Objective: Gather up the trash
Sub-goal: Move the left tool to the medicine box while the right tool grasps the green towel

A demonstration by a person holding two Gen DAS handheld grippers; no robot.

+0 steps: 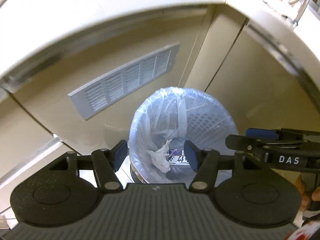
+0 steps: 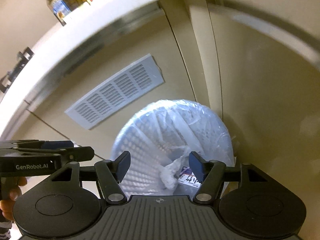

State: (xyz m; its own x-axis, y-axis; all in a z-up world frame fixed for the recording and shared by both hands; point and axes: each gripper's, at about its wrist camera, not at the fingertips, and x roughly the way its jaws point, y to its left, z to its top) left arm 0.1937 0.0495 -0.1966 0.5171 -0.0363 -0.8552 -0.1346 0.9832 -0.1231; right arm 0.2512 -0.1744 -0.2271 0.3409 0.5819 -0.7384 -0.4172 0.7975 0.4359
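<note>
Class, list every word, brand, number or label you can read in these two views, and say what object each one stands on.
"DAS": white letters on the side of the right tool, seen from the left wrist view.
"GenRobot.AI": white letters on the side of the left tool, seen from the right wrist view.
Printed card inside the lined trash bin: large handwritten-style strokes and small print, too blurred to read.
Bottle label on the countertop: too blurred to read.

glossy plastic bin liner, crumpled tissue
</note>
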